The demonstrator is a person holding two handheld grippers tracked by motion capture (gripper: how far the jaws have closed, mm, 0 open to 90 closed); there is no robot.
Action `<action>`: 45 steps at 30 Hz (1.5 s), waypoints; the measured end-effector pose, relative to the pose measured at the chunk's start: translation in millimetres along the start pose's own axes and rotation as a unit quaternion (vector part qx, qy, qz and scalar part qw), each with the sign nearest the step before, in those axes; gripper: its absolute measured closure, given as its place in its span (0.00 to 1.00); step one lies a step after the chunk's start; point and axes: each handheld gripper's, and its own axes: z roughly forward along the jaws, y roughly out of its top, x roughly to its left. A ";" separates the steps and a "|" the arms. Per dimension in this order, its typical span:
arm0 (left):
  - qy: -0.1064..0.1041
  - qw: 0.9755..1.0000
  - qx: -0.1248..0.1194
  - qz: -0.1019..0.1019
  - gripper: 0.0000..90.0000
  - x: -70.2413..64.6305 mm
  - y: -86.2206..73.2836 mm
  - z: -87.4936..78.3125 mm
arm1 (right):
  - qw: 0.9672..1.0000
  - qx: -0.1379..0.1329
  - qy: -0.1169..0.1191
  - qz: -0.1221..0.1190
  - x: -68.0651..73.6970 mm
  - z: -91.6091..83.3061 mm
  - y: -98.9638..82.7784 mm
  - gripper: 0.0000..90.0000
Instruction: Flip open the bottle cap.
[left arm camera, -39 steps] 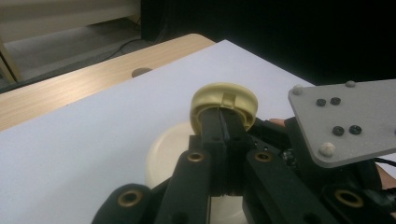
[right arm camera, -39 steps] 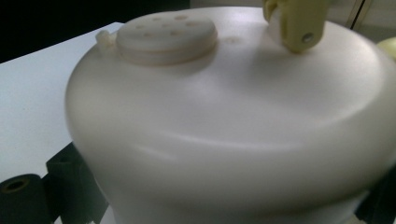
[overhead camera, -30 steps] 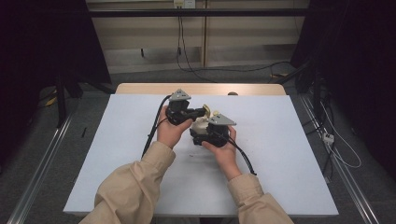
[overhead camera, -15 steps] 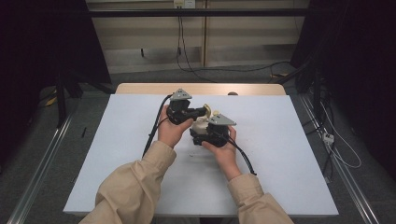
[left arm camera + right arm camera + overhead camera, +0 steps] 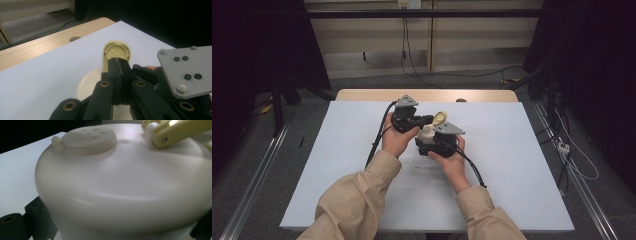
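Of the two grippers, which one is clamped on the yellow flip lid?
The left gripper: its jaws pinch the raised yellow lid. The right gripper holds the white container instead.

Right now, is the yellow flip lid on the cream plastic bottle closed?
No, the yellow flip lid stands raised, pinched by the left gripper, its ribbed underside showing.

Even, soft light from above leaves the white table [image 5: 512,150] bright in the high view, with faint shadows under the forearms, while the room around it sinks into near black. The left gripper view is sharp at mid-distance but soft on its own near jaws. In the right gripper view the cream container [image 5: 120,185] sits too close, blurred, with mild glare.
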 end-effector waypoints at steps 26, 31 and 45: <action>0.013 1.000 -0.007 -0.009 0.62 2.1 -1.9 -7.7 | 1.000 0.015 0.005 0.025 -1.9 0.2 -1.5 0.03; 0.015 1.000 -0.008 -0.019 0.51 3.5 -4.5 -11.0 | 0.999 0.020 0.005 0.029 -1.8 -0.5 -1.4 0.03; 0.019 0.999 -0.008 -0.028 0.21 9.8 -17.5 -25.6 | 0.999 0.041 0.006 0.033 -2.2 -3.3 -2.5 0.02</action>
